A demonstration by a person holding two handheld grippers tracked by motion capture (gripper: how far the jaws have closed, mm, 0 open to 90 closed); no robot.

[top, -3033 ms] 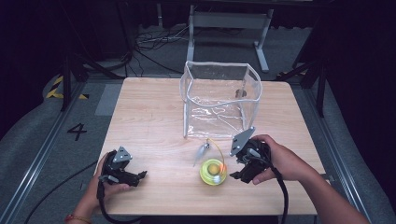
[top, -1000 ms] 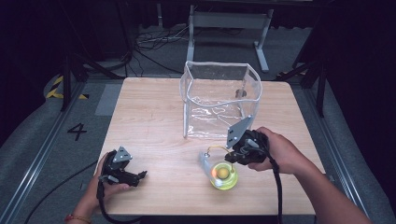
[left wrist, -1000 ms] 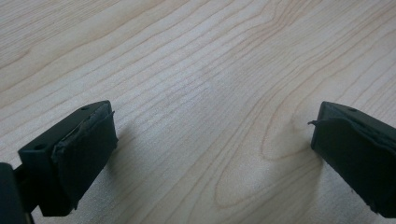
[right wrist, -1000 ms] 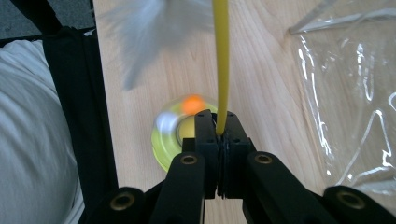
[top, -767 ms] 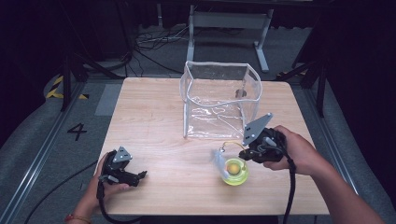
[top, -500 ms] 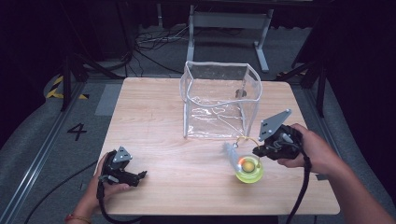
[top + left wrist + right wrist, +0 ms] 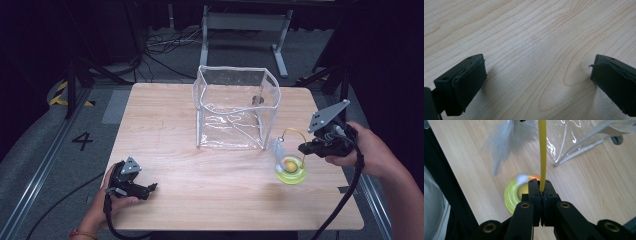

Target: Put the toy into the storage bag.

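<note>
Both claws are black throughout — the right claw (image 7: 542, 192) has two thick arms fastened with brass-coloured screws, the left claw (image 7: 536, 82) square, rubber-faced pads (edges slightly frayed). A grey three-cornered plate tops each, and a black cable trails away. The left wrist wears a red-orange band (image 7: 82, 234).

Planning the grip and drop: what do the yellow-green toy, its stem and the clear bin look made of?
Toy base: glossy translucent plastic, likely; light glows through it. Yellow stem, clamped in the right gripper: smooth, thin, arched, probably flexible plastic or coated wire. Feather: soft white wisps, real or synthetic unclear. Clear bin: soft transparent vinyl, by its wrinkles and wavy rim.
</note>
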